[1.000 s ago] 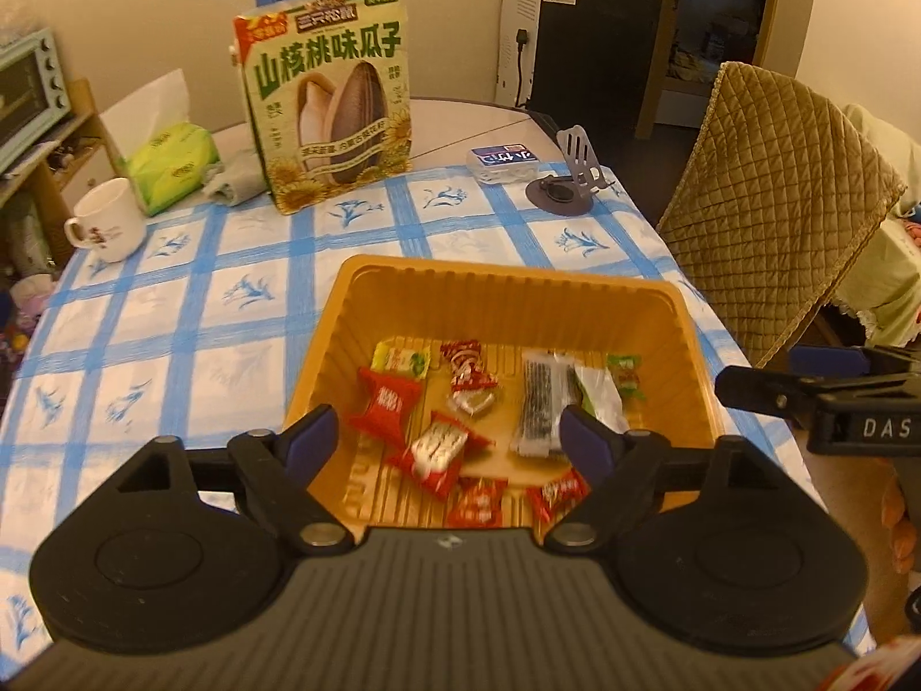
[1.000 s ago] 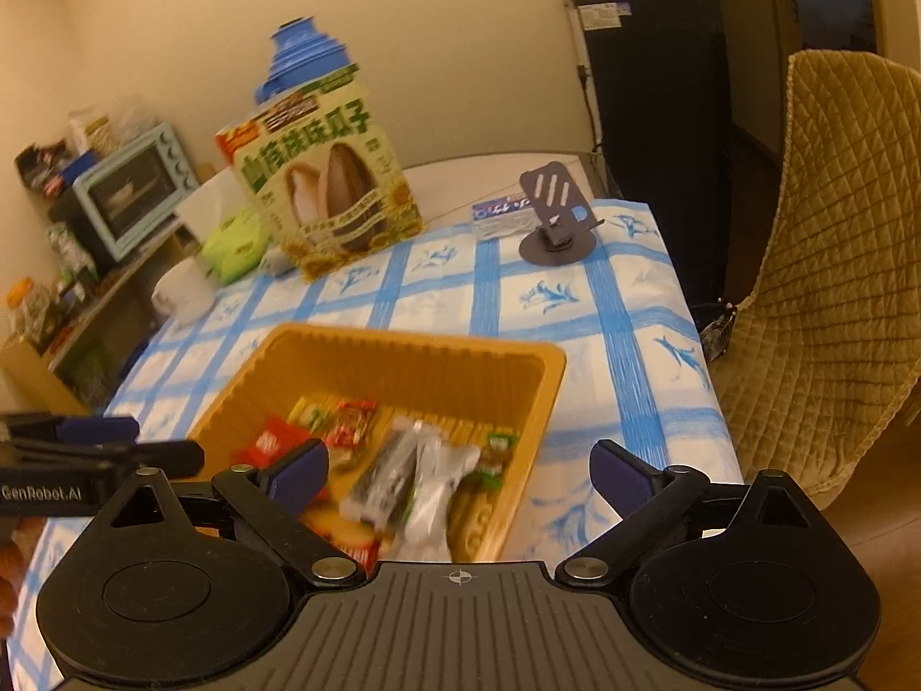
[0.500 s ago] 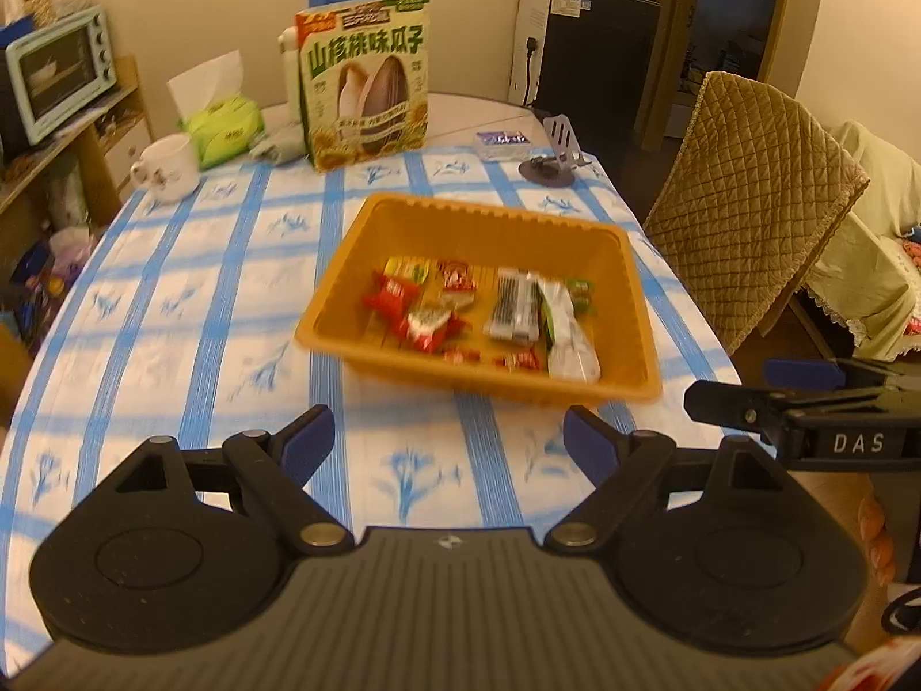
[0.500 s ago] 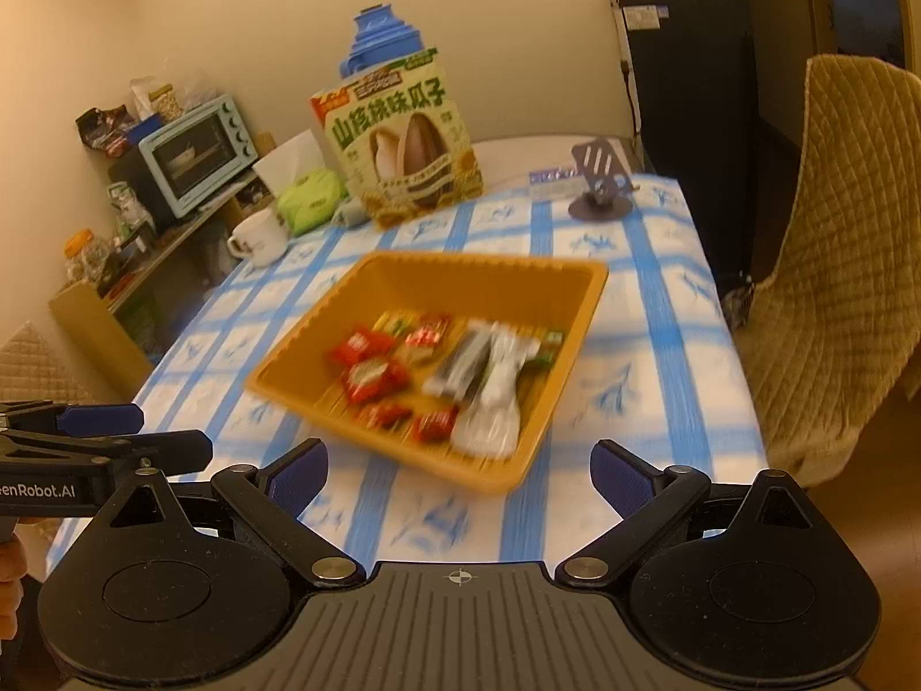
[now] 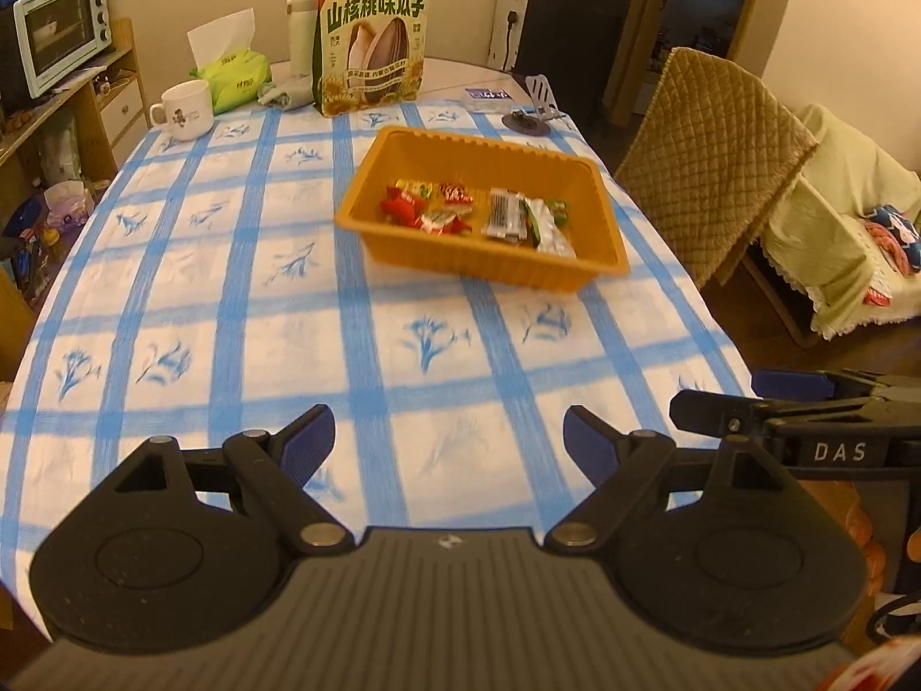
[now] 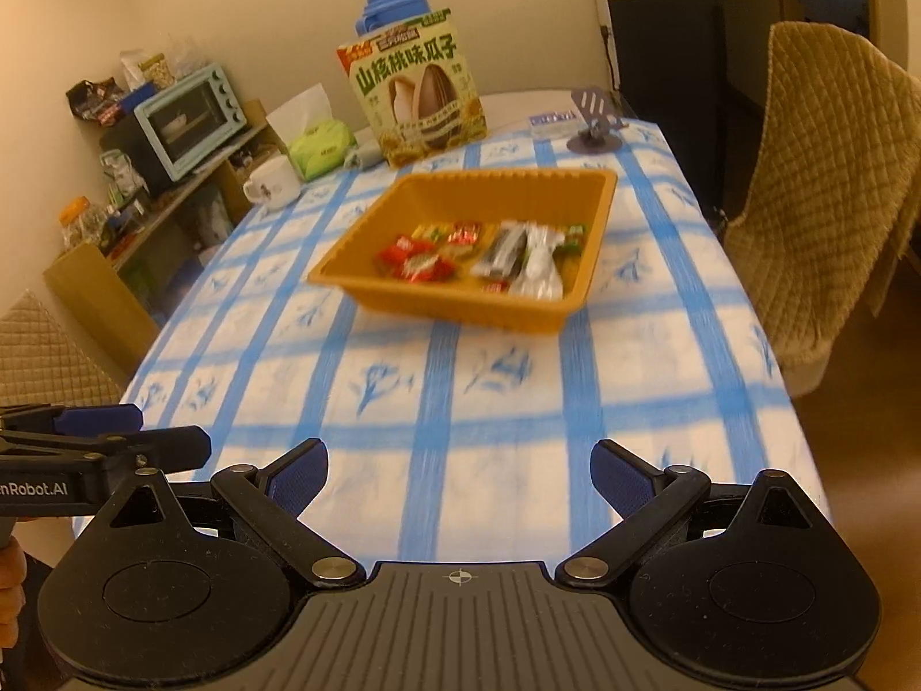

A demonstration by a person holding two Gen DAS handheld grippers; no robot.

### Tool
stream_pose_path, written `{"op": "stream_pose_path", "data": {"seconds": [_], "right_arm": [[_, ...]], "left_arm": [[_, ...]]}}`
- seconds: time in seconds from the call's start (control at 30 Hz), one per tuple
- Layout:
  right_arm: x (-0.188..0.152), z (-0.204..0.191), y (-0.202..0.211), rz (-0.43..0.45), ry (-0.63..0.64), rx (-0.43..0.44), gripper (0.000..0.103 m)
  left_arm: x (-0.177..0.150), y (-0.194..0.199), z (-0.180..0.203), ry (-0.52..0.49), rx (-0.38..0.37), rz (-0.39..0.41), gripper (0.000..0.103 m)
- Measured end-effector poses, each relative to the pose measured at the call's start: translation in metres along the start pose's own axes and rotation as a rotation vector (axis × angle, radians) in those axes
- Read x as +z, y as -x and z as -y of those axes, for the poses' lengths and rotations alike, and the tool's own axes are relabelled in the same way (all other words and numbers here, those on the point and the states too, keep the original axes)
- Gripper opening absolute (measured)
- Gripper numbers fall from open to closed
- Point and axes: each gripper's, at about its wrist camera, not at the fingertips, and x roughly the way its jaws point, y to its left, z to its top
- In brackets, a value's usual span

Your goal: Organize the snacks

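Note:
An orange tray [image 5: 489,265] [image 6: 443,302] sits on the blue-checked tablecloth, toward the table's right side. Inside lie several wrapped snacks: red packets [image 5: 403,210] [image 6: 411,262] on the left, dark and silver packets [image 5: 506,216] [image 6: 518,256] on the right. My left gripper [image 5: 449,440] hangs open over the table's near edge, far from the tray, nothing between its blue pads. My right gripper [image 6: 457,475] is also open and empty, likewise at the near edge. Each gripper shows at the side of the other's view.
A big sunflower-seed bag [image 5: 371,43] stands at the table's far end, with a white mug [image 5: 184,109], a green tissue pack [image 5: 233,72], a white flask [image 5: 302,29] and a phone stand [image 5: 532,109]. A quilted chair [image 5: 708,167] is on the right, a shelf with a toaster oven [image 5: 54,31] on the left.
Both grippers have pulled back from the tray toward the table's near edge and stayed open. The tray now looks small and distant, with a wide stretch of tablecloth in front.

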Motion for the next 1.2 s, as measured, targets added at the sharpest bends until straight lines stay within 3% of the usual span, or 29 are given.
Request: {"op": "stream_pose_path", "data": {"seconds": [0.53,1.2], "right_arm": [[-0.069,-0.065,0.041,-0.035,-0.005,-0.050,0.097],[-0.090,-0.073,0.059,-0.030,-0.019,-0.067,0.097]], "left_arm": [[-0.063,0.050,-0.033,-0.020,-0.041,-0.020,0.085],[-0.080,0.064,-0.028,-0.037,-0.068,-0.015,0.085]]}}
